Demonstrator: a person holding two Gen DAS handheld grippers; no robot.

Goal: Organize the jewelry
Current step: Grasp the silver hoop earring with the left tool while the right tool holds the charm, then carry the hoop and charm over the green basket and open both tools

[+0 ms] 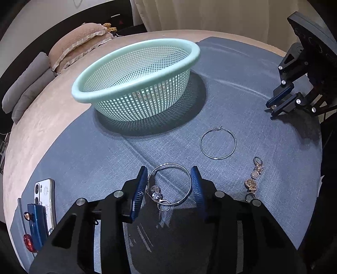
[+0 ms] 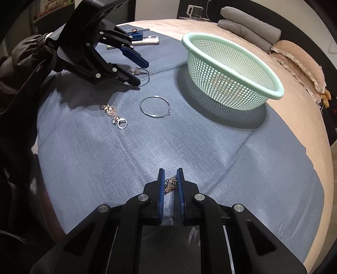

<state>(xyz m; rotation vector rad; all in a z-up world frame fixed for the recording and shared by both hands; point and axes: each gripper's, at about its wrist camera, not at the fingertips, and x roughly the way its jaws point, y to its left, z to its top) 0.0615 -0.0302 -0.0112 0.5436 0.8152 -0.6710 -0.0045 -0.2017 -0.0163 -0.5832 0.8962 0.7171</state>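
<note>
Silver hoop earring [image 1: 169, 185] lies between the half-open left gripper's [image 1: 169, 181] pads; right gripper [image 2: 170, 183] pinches a gold earring [image 2: 171, 183]; basket [image 1: 134, 61] far ahead

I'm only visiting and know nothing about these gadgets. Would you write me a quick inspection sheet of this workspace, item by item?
Surface: blue cloth spread over a beige bed.
Job's things: green basket upright on the cloth; plain hoop and charm earring lying loose; hoop with charm between the left fingers; gold charm between the right fingers.
Clutter: phone and a blue gadget at the cloth's edge.
Grippers: left gripper straddles its hoop, grip unclear; right gripper shut on the gold charm.
Cables: nothing seen.
Surroundings: pillows, grey cushions, curtain; a dark sleeve holds the left gripper.
</note>
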